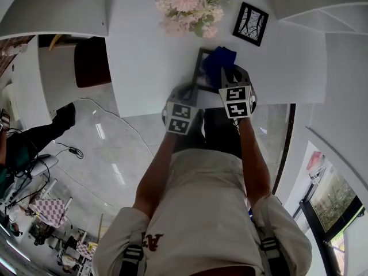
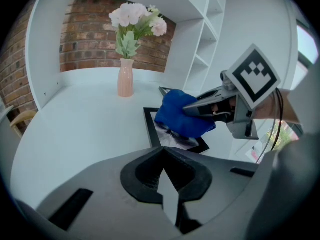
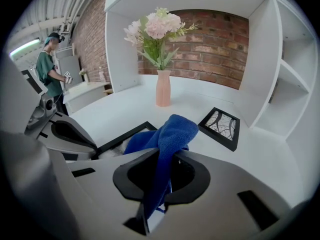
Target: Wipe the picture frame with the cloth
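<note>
A black picture frame (image 1: 199, 68) lies flat on the white table (image 1: 144, 68), near its front edge. A blue cloth (image 1: 219, 62) rests bunched on the frame's right part. My right gripper (image 1: 230, 73) is shut on the cloth (image 3: 170, 134), which hangs out between its jaws and drapes onto the frame (image 3: 125, 136). My left gripper (image 1: 190, 91) hovers at the frame's near left corner, its jaws together with nothing between them. From the left gripper view, the frame (image 2: 150, 126) lies just ahead, with the cloth (image 2: 177, 116) and the right gripper (image 2: 192, 106) over it.
A pink vase (image 3: 162, 89) of flowers (image 1: 187, 7) stands at the back of the table. A smaller black frame (image 1: 250, 23) lies to its right. White shelves (image 2: 205, 34) rise along the right side. A person in green (image 3: 50, 69) stands far left.
</note>
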{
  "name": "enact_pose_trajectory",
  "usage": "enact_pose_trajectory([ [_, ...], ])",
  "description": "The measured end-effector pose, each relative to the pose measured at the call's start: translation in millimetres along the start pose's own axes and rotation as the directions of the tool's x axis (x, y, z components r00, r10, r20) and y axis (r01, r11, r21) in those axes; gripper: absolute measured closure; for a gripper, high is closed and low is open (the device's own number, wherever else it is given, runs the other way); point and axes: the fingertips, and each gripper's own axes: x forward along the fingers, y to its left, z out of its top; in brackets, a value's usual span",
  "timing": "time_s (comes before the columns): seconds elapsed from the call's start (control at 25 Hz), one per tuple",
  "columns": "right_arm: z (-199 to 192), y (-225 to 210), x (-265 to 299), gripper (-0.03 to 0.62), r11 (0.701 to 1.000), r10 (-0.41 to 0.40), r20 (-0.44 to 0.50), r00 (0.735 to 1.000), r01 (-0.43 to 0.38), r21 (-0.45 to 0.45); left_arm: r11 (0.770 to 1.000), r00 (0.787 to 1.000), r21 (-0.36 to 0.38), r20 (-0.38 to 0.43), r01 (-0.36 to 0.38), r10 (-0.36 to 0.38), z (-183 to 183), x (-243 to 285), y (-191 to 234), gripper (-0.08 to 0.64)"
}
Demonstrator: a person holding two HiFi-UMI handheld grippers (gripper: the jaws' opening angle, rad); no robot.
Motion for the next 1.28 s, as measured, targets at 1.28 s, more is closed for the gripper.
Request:
enact_pose_trajectory([
  [1.28, -1.4, -51.2, -84.8, 0.56, 0.986, -0.158, 0.067, 0.985, 0.154, 0.071, 1.0, 1.0, 0.013, 0.012, 0.008, -0.008, -2.0, 3.2, 1.9, 0.559],
])
